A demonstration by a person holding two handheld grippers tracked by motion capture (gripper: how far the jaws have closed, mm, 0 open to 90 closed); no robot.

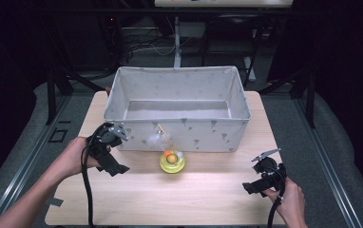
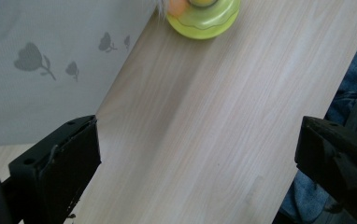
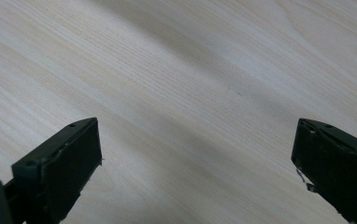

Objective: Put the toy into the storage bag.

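A yellow-green round toy (image 1: 172, 162) with an orange ball in its middle and a thin stick with a white feather rising from it sits on the wooden table (image 1: 203, 194), just in front of the fabric box (image 1: 177, 109). In the left gripper view the toy (image 2: 204, 16) lies at the top, well beyond the jaws. My left gripper (image 1: 114, 154) is open to the left of the toy, beside the box's front wall (image 2: 41, 70); nothing is between its jaws (image 2: 197, 154). My right gripper (image 1: 255, 178) is open at the right front over bare wood (image 3: 195, 154).
The large grey-white fabric box printed with small flowers takes up the back half of the table, and its inside looks bare. Dark floor, table legs and metal rails surround the table. The table's front edge (image 2: 307, 121) lies close to my left gripper.
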